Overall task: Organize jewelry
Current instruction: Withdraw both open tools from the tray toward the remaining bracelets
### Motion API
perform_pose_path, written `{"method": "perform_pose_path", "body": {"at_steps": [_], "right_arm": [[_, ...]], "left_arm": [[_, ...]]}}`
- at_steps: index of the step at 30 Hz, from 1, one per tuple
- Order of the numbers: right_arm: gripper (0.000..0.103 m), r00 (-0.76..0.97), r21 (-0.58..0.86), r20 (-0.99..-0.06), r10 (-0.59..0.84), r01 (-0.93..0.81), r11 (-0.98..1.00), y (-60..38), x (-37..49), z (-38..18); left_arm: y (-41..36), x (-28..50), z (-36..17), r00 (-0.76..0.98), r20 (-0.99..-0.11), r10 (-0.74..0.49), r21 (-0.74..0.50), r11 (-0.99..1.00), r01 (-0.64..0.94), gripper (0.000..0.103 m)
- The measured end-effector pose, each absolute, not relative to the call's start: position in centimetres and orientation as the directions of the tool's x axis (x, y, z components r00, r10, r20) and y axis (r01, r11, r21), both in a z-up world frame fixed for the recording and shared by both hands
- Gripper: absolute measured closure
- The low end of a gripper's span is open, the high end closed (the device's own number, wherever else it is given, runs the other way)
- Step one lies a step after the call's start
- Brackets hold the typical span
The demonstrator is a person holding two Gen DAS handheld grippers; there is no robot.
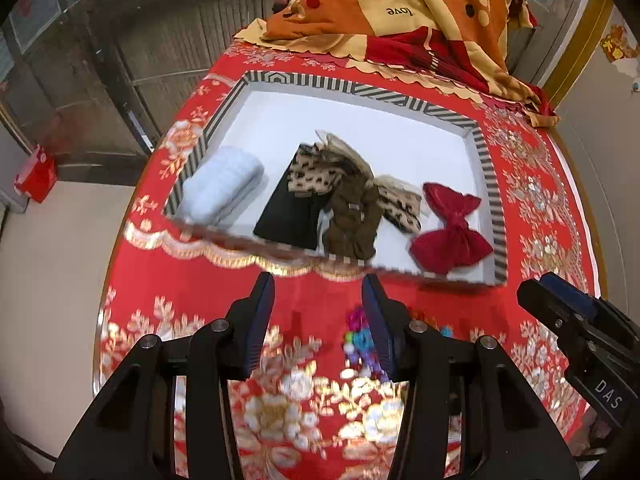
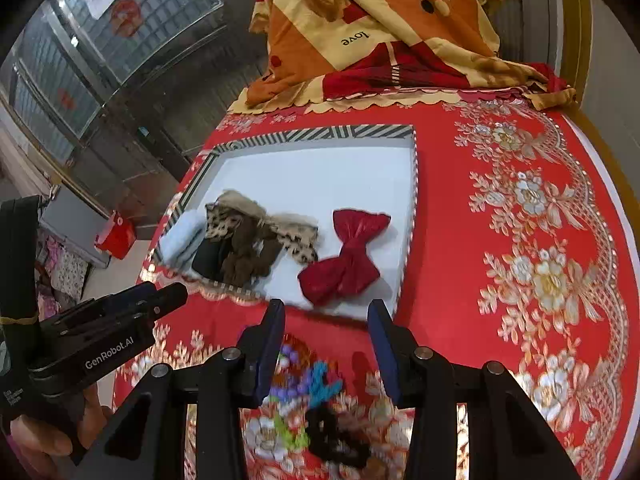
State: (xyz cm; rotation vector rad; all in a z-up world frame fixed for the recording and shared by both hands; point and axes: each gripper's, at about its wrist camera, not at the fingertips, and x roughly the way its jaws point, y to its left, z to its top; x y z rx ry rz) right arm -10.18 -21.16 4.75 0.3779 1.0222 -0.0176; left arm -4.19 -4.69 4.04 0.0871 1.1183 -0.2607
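Left wrist: left gripper [image 1: 318,320] jaws apart, empty, above cloth; box [image 1: 490,184] ahead holds red bow [image 1: 450,236].

Right wrist: right gripper [image 2: 326,334] parted, empty, over ties [image 2: 312,400]. Step, likely: between picks. Next: descend, pinch one tie, carry to box.

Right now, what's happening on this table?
A person is sorting hair accessories into a striped-rim tray on a red floral tablecloth. The tray already holds a red bow, leopard-print and brown bows, a black piece and a pale blue one. Both tools are empty: the left hand-held gripper and right hand-held gripper stand open above a blurred pile of colourful small clips and hair ties lying on the cloth in front of the tray.
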Motion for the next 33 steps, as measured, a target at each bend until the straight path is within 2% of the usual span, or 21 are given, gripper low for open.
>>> {"method": "perform_pose_path", "body": {"at_steps": [14, 33], "right_arm": [[0.061, 0.52, 0.287, -0.839, 0.162, 0.168, 0.943, -19.9, -16.2, 5.1], [0.06, 0.539, 0.269, -0.83, 0.142, 0.165, 0.949, -19.7, -20.0, 6.5]], "left_arm": [[-3.7, -10.7, 4.6, 0.435, -0.889, -0.144, -0.045, 0.972, 0.229, 0.058], [-4.4, -15.1, 5.9, 0.467, -0.871, -0.15, -0.036, 0.969, 0.244, 0.058]]}}
